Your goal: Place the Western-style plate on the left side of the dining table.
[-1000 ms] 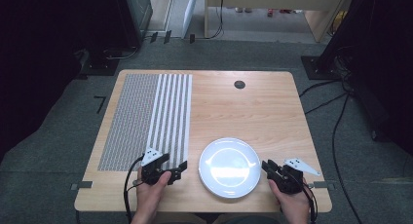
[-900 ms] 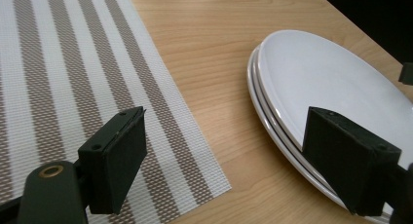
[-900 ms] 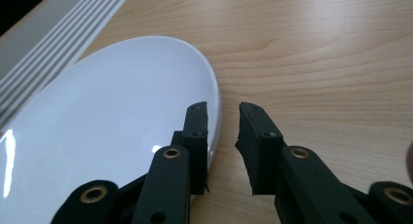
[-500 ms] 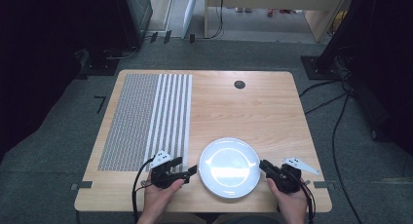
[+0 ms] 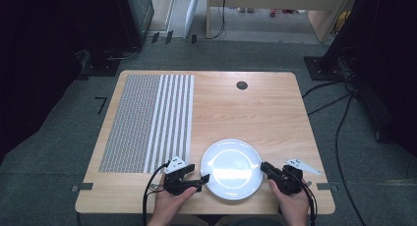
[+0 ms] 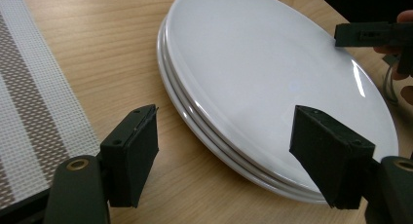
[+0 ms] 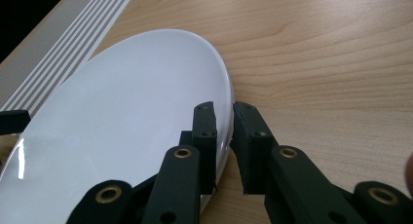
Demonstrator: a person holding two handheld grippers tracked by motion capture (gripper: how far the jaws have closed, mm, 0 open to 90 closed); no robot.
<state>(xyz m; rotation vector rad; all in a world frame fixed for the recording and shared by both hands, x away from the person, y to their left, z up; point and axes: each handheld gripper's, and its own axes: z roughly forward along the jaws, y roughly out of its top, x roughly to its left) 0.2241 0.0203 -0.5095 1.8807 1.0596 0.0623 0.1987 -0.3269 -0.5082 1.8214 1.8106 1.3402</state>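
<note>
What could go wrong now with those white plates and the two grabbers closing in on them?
The right hand-held gripper pinches just the rim of the top plate, so it might slip if lifted. The left hand-held gripper is open around the stacked rims and has just been closing; it could catch the lower plate too, or shove the stack across the table.

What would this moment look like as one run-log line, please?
right hand-held gripper: shut on top plate rim | left hand-held gripper: open, jaws astride plates' near edge, just been closing | placemat: untouched
</note>
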